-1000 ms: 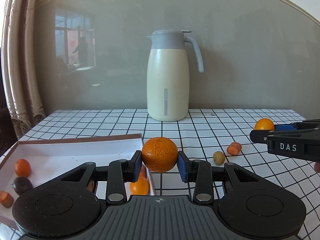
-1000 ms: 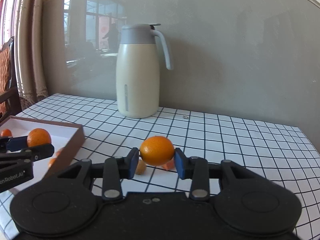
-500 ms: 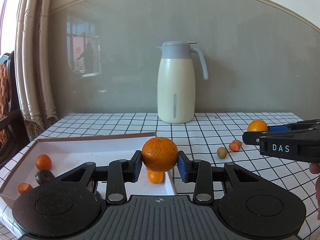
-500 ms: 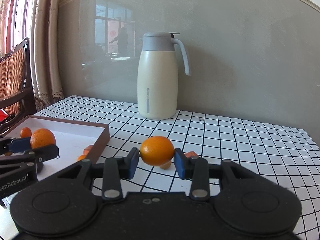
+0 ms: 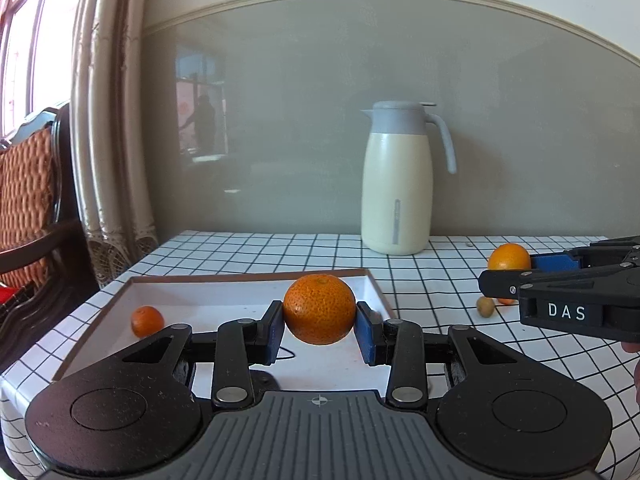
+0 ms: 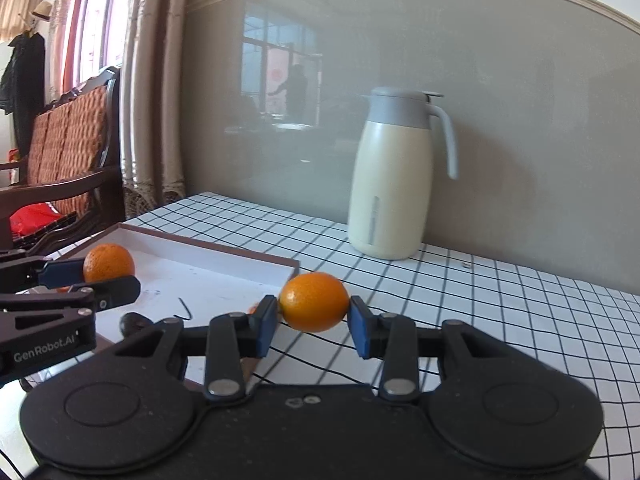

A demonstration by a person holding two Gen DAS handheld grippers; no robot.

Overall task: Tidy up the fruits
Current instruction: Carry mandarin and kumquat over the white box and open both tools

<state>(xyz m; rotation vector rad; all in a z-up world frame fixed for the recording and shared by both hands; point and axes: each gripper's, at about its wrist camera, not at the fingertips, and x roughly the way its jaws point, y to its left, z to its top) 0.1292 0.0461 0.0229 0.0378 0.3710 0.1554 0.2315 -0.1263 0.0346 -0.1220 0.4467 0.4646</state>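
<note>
My left gripper is shut on a rough-skinned mandarin, held above the white inside of a brown-rimmed box. A small orange fruit lies in the box at the left. My right gripper is shut on a smooth orange, which hangs over the box's right rim. In the left wrist view the same orange and right gripper show at the right edge. The mandarin in the left gripper shows at the right wrist view's left.
A cream jug with a grey lid stands at the back of the checked tablecloth. A small greenish fruit and an orange one lie on the cloth to the right. A dark fruit sits in the box. A wooden bench stands at the left.
Both grippers have moved left with their fruits; the mandarin now hangs over the box, and the orange has reached its right rim. The jug has shifted right in both views.
</note>
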